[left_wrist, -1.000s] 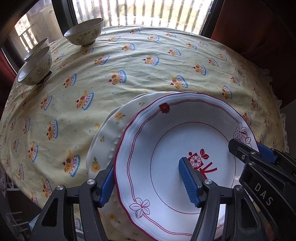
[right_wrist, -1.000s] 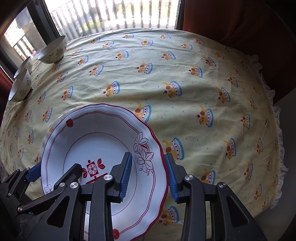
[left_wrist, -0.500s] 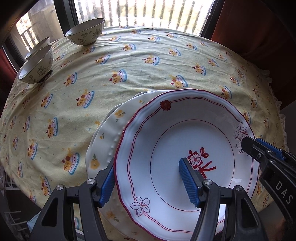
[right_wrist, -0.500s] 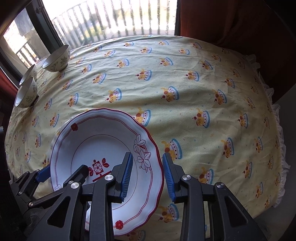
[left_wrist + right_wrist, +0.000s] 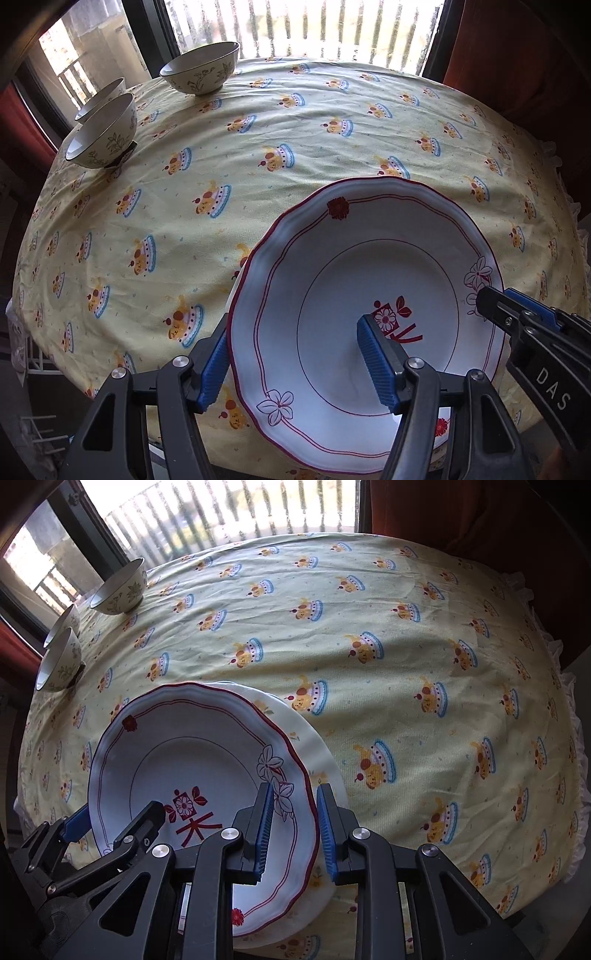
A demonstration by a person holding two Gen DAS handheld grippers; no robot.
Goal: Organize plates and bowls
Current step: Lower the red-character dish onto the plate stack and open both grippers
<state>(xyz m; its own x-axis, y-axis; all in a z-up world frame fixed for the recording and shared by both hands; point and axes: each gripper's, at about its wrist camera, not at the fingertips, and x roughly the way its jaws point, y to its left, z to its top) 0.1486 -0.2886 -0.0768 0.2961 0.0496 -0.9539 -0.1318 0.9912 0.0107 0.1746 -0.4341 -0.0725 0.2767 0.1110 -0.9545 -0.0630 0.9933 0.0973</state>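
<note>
Red-rimmed plate (image 5: 192, 775) sits at the near edge of the table, partly overlapping a cream plate (image 5: 314, 746) beneath it. Right gripper (image 5: 293, 827) straddles its right rim; the jaws have just been closing, with the rim between the blue pads, and appear clamped on it. Left gripper (image 5: 299, 362) straddles the plate's left side, one pad outside the rim and one over the centre well, jaws spread and not pressing. Three floral bowls (image 5: 201, 75) stand near the far left edge of the yellow tablecloth (image 5: 369, 609), well apart from the plates.
</note>
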